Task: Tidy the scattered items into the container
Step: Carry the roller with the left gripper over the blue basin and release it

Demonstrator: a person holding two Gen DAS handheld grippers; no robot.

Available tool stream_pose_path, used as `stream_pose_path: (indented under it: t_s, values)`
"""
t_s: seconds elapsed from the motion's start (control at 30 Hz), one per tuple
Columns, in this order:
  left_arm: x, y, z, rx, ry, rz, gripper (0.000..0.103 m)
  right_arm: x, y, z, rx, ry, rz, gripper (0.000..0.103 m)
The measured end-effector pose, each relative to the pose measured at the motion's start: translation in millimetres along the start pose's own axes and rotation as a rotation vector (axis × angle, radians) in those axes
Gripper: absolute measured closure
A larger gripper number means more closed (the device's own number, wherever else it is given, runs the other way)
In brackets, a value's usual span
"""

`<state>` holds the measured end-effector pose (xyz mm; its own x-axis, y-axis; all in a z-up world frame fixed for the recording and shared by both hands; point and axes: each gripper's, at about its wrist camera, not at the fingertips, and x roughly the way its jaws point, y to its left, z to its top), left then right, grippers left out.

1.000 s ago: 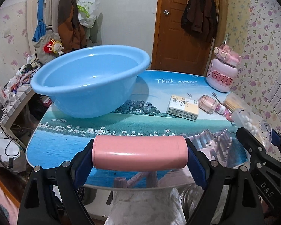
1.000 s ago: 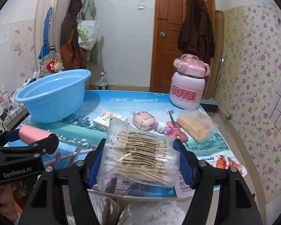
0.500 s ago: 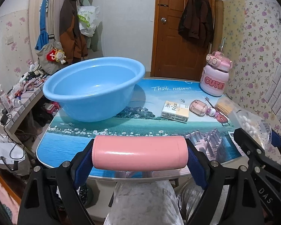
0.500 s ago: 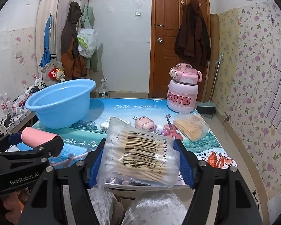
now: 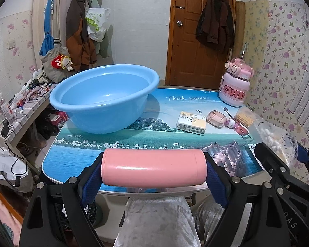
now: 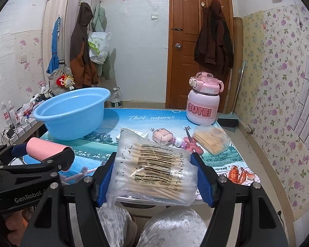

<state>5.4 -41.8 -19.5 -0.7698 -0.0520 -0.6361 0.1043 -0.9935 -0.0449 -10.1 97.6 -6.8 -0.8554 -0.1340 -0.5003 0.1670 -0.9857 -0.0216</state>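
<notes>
L gripper [image 5: 153, 171] clamps pink tube [image 5: 153, 169], R gripper [image 6: 155, 177] clamps swab bag [image 6: 154, 170] by desk's near edge; next: carry both over blue basin [image 5: 105, 100] at far-left corner, release.

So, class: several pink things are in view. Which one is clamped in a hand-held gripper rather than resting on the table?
The plain pink tube, held crosswise in the left hand-held gripper. The pink bottle and small pink case sit on the table.

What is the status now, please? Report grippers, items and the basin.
Left gripper holds pink tube. Right gripper holds cotton swab bag. Blue basin empty, path clear.
</notes>
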Motion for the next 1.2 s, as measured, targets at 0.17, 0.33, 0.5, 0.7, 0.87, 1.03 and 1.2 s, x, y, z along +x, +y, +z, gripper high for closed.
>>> stream_pose_path:
  t_s: [0.17, 0.33, 0.5, 0.7, 0.87, 1.03, 1.2]
  values:
    - [0, 0, 0, 0.001, 0.000, -0.001, 0.016, -1, 0, -1, 0.000, 0.007, 0.001, 0.033]
    - [-1, 2, -1, 0.001, 0.007, 0.000, 0.016, 0, 0, -3, 0.003, 0.018, 0.002, 0.033]
    - [1, 2, 0, 0.003, 0.010, -0.001, 0.016, 4, -1, -1, 0.004, 0.024, 0.004, 0.033]
    - [3, 2, 0, 0.003, 0.016, -0.001, 0.016, 7, 0, -2, 0.000, 0.031, 0.008, 0.033]
    - [3, 3, 1, 0.006, 0.016, -0.001, 0.016, 8, 1, -2, -0.001, 0.034, 0.008, 0.033]
    - [-2, 10, 13, 0.019, -0.003, 0.012, 0.016, 10, 1, 0, -0.006, 0.038, 0.005, 0.033]
    - [-14, 22, 37, 0.007, -0.042, 0.013, 0.016, 10, 0, 18, -0.016, 0.005, 0.002, 0.033]
